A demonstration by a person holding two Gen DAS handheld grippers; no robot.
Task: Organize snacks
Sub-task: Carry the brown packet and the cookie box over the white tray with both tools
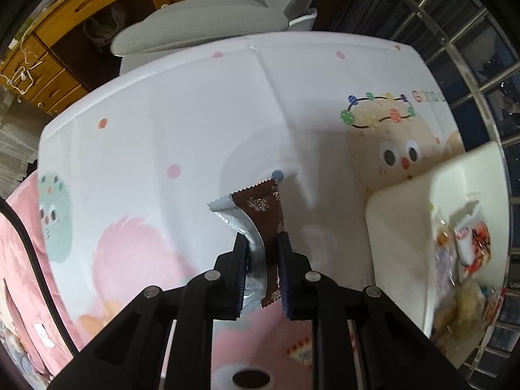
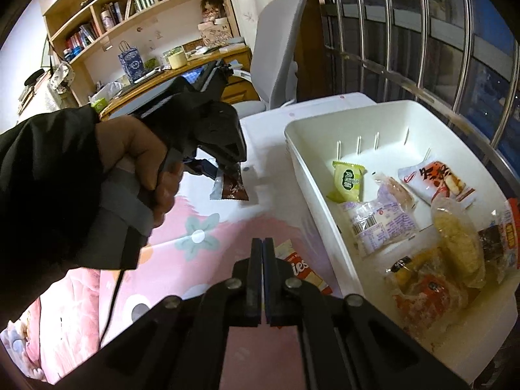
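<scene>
My left gripper [image 1: 262, 240] is shut on a brown snack packet with a silver back [image 1: 265, 214] and holds it above the patterned cloth. The same packet [image 2: 232, 188] hangs from the left gripper [image 2: 229, 167] in the right wrist view, left of the white bin [image 2: 318, 191]. The bin holds several wrapped snacks, among them a green packet [image 2: 347, 180] and a red and white packet [image 2: 435, 180]. My right gripper [image 2: 262, 243] is shut and empty, just above a red and white snack packet [image 2: 302, 268] lying on the cloth beside the bin's near wall.
The white bin [image 1: 399, 227] sits at the right of the cloth-covered surface [image 1: 182, 123]. A grey office chair [image 1: 201, 29] stands beyond the far edge. Metal window bars [image 2: 422, 32] run behind the bin. A wooden desk and shelves [image 2: 136, 16] stand at the back left.
</scene>
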